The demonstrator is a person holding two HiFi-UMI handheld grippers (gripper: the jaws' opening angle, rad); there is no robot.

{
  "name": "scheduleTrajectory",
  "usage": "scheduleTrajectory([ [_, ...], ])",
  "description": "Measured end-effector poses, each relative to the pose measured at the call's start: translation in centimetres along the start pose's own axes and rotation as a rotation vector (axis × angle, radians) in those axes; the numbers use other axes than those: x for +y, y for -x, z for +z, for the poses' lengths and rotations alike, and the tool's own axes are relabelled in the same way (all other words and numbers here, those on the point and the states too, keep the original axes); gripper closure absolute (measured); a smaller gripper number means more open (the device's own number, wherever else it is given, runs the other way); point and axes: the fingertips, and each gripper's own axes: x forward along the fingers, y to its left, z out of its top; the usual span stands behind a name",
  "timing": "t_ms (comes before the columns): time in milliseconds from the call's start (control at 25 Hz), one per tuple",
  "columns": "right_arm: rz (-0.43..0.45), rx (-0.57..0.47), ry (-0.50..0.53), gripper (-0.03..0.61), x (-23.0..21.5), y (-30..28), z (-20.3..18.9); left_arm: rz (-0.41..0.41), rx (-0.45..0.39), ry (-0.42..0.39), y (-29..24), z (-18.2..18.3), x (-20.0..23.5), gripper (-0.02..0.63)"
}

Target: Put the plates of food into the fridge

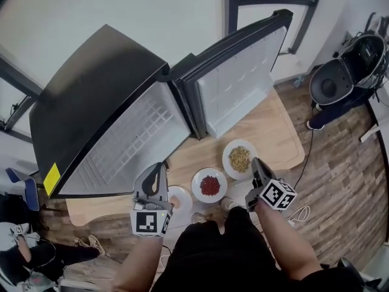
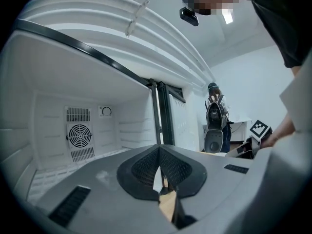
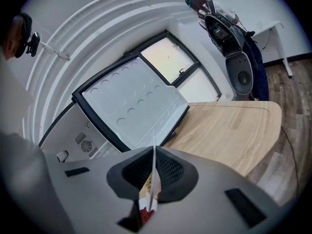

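Observation:
Three white plates sit on the wooden table point(image 1: 276, 140) in front of the fridge point(image 1: 103, 96), which lies with its door point(image 1: 243, 72) swung open. The right plate point(image 1: 239, 159) holds yellowish food, and my right gripper point(image 1: 255, 162) is shut on its near rim. In the right gripper view that rim is a thin white edge point(image 3: 154, 160) between the right gripper's point(image 3: 153, 172) pads. The middle plate point(image 1: 209, 185) holds red food. The left plate point(image 1: 181, 201) is partly hidden by my left gripper point(image 1: 160, 168). The left gripper's point(image 2: 160, 179) jaws stand together, facing the fridge's white inside point(image 2: 78, 130); only a thin pale sliver shows between them.
A person point(image 1: 337, 87) stands on the wood floor to the right of the table, beside a black round device; the left gripper view shows that person point(image 2: 214, 116) too. A cable point(image 1: 307, 157) hangs off the table's right edge. Another person's legs point(image 1: 24, 248) are at the lower left.

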Motion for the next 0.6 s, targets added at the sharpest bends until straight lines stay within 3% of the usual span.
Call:
scheduleTrajectory([
  [600,0.127,0.066,-0.009,0.546,4.4,-2.6,2.5,0.161,-0.048,-0.013,3.1,3.2,3.2,0.609],
])
